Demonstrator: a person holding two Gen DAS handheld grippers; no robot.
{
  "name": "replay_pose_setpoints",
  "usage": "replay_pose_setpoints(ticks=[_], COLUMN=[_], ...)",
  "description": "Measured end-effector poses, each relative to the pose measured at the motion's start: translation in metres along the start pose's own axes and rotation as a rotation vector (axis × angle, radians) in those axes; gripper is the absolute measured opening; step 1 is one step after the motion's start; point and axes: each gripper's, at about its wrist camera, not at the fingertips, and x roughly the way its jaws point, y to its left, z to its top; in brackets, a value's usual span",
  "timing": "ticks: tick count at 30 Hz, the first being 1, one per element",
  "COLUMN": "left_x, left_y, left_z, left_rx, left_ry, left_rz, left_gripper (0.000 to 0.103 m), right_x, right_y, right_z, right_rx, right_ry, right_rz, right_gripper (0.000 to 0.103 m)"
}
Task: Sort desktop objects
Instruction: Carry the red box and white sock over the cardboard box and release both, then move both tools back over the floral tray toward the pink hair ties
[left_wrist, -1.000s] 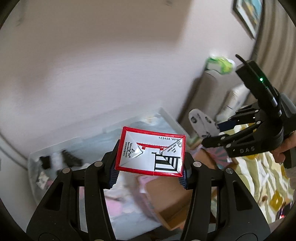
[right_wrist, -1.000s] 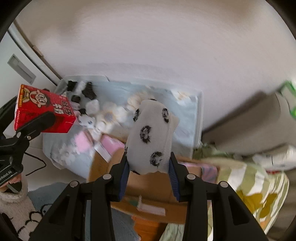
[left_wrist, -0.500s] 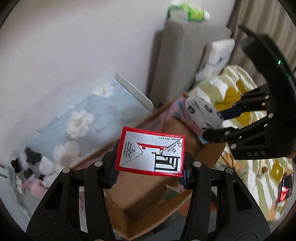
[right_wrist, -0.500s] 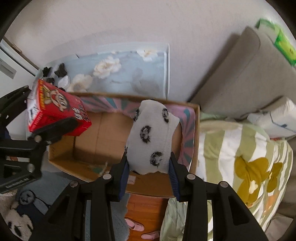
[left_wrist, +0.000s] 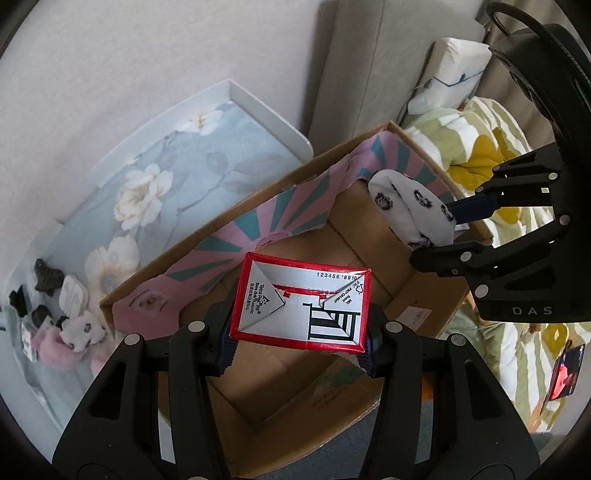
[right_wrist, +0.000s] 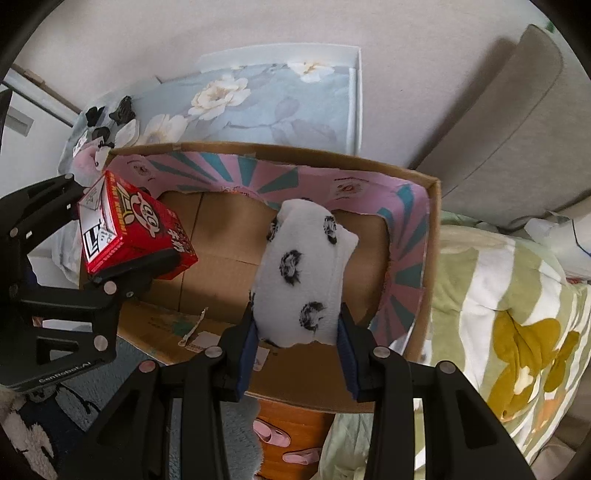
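Gripper and gripper hang over one open cardboard box (right_wrist: 229, 258) lined with pink-and-teal paper, beside the flowered surface (left_wrist: 207, 155) and a striped quilt (right_wrist: 517, 314) – a second ago that box lay lower and partly out of the left view, and both hands have since come down above it. Left gripper (left_wrist: 299, 339) is clamped on one red milk carton (left_wrist: 301, 306), whose white base reads "Tetra Pak" and "123456*8910", a cartoon face on its side in the right view; the right gripper (right_wrist: 297, 336), marked "DAS", pinches one white sock (right_wrist: 303, 273) with black spots.
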Motion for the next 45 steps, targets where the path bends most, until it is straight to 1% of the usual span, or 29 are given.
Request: replay_pose_setpoints(ticks=[15, 17, 18, 19, 20, 21, 22, 23, 24, 26, 27, 28, 31, 33, 35, 37, 39, 41, 43, 45], left_x=[0.005, 0.007, 0.007, 0.007, 0.006, 0.005, 0.001, -0.002, -0.004, -0.013, -0.016, -0.022, -0.034, -0.042, -0.051, -0.056, -0.061, -0.063, -0.067, -0.072], left_y=[0.006, 0.006, 0.007, 0.008, 0.008, 0.007, 0.008, 0.01, 0.012, 0.017, 0.019, 0.022, 0.031, 0.036, 0.038, 0.038, 0.037, 0.038, 0.041, 0.043], left_z=[-0.009, -0.009, -0.01, -0.01, -0.011, -0.012, -0.012, -0.012, -0.012, -0.012, -0.013, -0.013, -0.013, -0.014, -0.016, -0.017, -0.019, -0.019, -0.02, -0.021], left_rx=[-0.027, -0.026, -0.025, -0.03, -0.029, -0.026, -0.024, -0.025, -0.027, -0.031, -0.031, -0.031, -0.042, -0.051, -0.043, -0.025, -0.016, -0.019, -0.036, -0.045], left_ry=[0.033, 0.052, 0.06, 0.069, 0.068, 0.064, 0.048, 0.044, 0.045, 0.02, 0.006, -0.019, -0.048, -0.07, -0.101, -0.105, -0.103, -0.088, -0.076, -0.081], left_rz=[0.03, 0.021, 0.019, 0.036, 0.05, 0.055, 0.054, 0.051, 0.046, 0.047, 0.048, 0.037, 0.001, -0.01, 0.006, 0.032, 0.04, 0.036, 0.042, 0.049], left_gripper=[0.048, 0.049, 0.055, 0.076, 0.09, 0.102, 0.103, 0.103, 0.103, 0.103, 0.103, 0.103, 0.103, 0.103, 0.103, 0.103, 0.103, 0.103, 0.103, 0.103], right_x=[0.009, 0.01, 0.011, 0.012, 0.012, 0.012, 0.012, 0.013, 0.012, 0.008, 0.007, 0.005, 0.0, -0.005, -0.007, -0.007, -0.005, -0.006, -0.012, -0.022], right_y=[0.01, 0.01, 0.01, 0.01, 0.01, 0.01, 0.009, 0.009, 0.009, 0.007, 0.005, 0.004, 0.006, 0.009, 0.011, 0.016, 0.022, 0.024, 0.026, 0.031], right_z=[0.002, 0.003, 0.004, 0.005, 0.005, 0.005, 0.005, 0.004, 0.004, 0.003, 0.003, 0.003, 0.005, 0.006, 0.007, 0.007, 0.007, 0.008, 0.01, 0.011], right_rx=[-0.041, -0.034, -0.03, -0.029, -0.029, -0.027, -0.023, -0.027, -0.031, -0.013, -0.004, 0.0, 0.004, 0.004, 0.01, 0.012, 0.008, 0.026, 0.03, 0.029], right_ry=[0.035, 0.039, 0.045, 0.051, 0.051, 0.049, 0.053, 0.064, 0.061, 0.041, 0.038, 0.034, 0.019, 0.005, -0.006, -0.003, 0.027, 0.026, 0.009, -0.016], right_rz=[0.005, 0.003, -0.003, -0.011, -0.019, -0.024, -0.032, -0.052, -0.049, -0.016, -0.01, -0.004, -0.016, -0.024, -0.018, 0.007, 0.028, 0.013, -0.029, -0.069], right_gripper=[0.036, 0.04, 0.045, 0.052, 0.057, 0.072, 0.087, 0.091, 0.092, 0.096, 0.102, 0.102, 0.102, 0.102, 0.102, 0.102, 0.102, 0.103, 0.103, 0.103])
